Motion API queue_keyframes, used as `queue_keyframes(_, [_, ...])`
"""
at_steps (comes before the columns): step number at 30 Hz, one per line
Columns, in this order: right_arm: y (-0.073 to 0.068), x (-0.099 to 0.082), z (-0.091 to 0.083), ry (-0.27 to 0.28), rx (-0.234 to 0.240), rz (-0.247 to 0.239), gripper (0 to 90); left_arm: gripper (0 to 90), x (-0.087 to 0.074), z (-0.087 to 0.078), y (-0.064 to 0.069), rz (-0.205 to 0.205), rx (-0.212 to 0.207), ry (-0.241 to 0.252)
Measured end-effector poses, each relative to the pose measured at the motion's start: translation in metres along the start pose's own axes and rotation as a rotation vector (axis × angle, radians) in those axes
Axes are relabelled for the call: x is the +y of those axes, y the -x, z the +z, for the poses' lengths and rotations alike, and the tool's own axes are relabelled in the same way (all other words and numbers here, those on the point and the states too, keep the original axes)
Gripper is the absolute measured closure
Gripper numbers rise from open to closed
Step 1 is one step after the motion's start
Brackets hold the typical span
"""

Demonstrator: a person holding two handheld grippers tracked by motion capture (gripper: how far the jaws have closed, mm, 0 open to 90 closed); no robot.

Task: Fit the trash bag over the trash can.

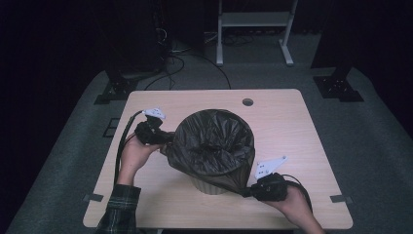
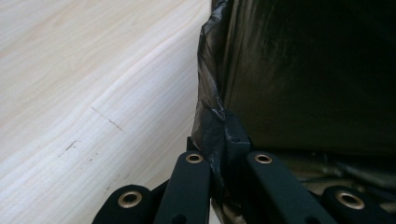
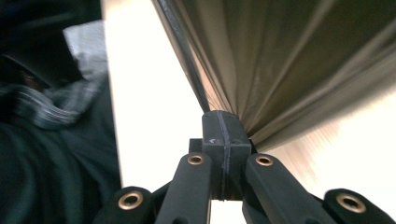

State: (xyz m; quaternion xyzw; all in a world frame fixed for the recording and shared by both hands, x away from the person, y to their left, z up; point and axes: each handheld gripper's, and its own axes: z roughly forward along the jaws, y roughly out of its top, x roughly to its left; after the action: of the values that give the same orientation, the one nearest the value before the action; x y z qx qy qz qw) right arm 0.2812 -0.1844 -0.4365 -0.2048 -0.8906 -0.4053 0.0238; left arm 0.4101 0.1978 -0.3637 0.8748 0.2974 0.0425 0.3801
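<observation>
A black bin bag is draped over a small bin that stands near the middle of the tabletop, a little toward the person's side. The left gripper meets the bag's rim on the bin's left; its fingers are pressed together with a fold of film pinched between them. The right gripper is low at the bin's near right, its fingers likewise clamped on a gathered pleat that fans away taut.

The bag looks thin, light and limp; it should stretch and slide readily, and could tear if pulled hard over the bin's rim. The rim hem, where the film doubles up, seems the soundest place to hold, as both grips do. The bin itself seems light and may tip or skid if one side is tugged more than the other.

Bare wood lies all round the bin, with more room beyond it, toward the round hole, than on the near side, where the tabletop's edge is close to the right hand.
</observation>
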Motion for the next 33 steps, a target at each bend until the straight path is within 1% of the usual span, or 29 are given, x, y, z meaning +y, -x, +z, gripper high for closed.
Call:
queue_keyframes(3, [0.009, -0.008, 0.003, -0.02, -0.03, 0.024, 90.0, 89.7, -0.003, 0.008, -0.002, -0.008, -0.005, -0.005])
queue_keyframes(5, [0.014, -0.012, 0.002, -0.016, -0.041, 0.041, 90.0, 89.7, -0.004, 0.015, -0.002, -0.005, 0.006, -0.028])
queue_keyframes(6, [0.016, -0.013, 0.001, -0.016, -0.051, 0.046, 90.0, 89.7, -0.004, 0.018, -0.003, -0.007, 0.007, -0.031])
queue_keyframes(7, [0.016, -0.013, 0.001, -0.016, -0.051, 0.046, 90.0, 89.7, -0.004, 0.018, -0.003, -0.007, 0.007, -0.031])
queue_keyframes(9, [0.023, -0.017, 0.0, -0.014, -0.068, 0.064, 90.0, 89.7, -0.006, 0.029, -0.005, -0.008, 0.006, -0.053])
queue_keyframes(11, [0.026, -0.02, 0.0, -0.02, -0.082, 0.071, 90.0, 89.7, -0.008, 0.036, -0.006, -0.019, 0.006, -0.063])
queue_keyframes(12, [0.028, -0.021, 0.0, -0.022, -0.089, 0.073, 90.0, 89.7, -0.009, 0.04, -0.008, -0.016, 0.009, -0.073])
queue_keyframes(16, [0.033, -0.024, 0.001, -0.039, -0.109, 0.084, 90.0, 89.7, -0.015, 0.053, -0.012, -0.039, 0.015, -0.111])
queue_keyframes(18, [0.036, -0.026, 0.002, -0.05, -0.117, 0.086, 90.0, 89.7, -0.02, 0.056, -0.015, -0.051, 0.022, -0.133])
queue_keyframes(21, [0.038, -0.028, 0.002, -0.055, -0.123, 0.091, 90.0, 89.7, -0.028, 0.061, -0.019, -0.069, 0.034, -0.153])
queue_keyframes(22, [0.038, -0.029, 0.002, -0.058, -0.127, 0.092, 90.0, 89.7, -0.03, 0.063, -0.02, -0.069, 0.039, -0.164])
queue_keyframes(25, [0.039, -0.03, 0.002, -0.062, -0.132, 0.094, 90.0, 89.7, -0.037, 0.068, -0.021, -0.078, 0.028, -0.183])
queue_keyframes(27, [0.039, -0.03, 0.002, -0.062, -0.133, 0.096, 90.0, 89.7, -0.039, 0.069, -0.021, -0.081, 0.011, -0.175])
queue_keyframes(28, [0.038, -0.03, 0.001, -0.06, -0.134, 0.096, 90.0, 89.6, -0.039, 0.068, -0.021, -0.079, 0.01, -0.17])
queue_keyframes(29, [0.038, -0.03, 0.001, -0.056, -0.134, 0.092, 90.0, 88.6, -0.038, 0.065, -0.021, -0.078, 0.016, -0.15])
queue_keyframes(30, [0.037, -0.029, -0.001, -0.048, -0.141, 0.084, 90.0, 82.1, -0.037, 0.062, -0.021, -0.084, 0.023, -0.12])
queue_keyframes(31, [0.037, -0.029, -0.002, -0.034, -0.148, 0.079, 81.9, 76.0, -0.036, 0.058, -0.021, -0.079, 0.033, -0.103])
queue_keyframes(33, [0.037, -0.027, -0.005, -0.016, -0.153, 0.086, 71.0, 64.7, -0.033, 0.047, -0.021, -0.084, 0.036, -0.058])
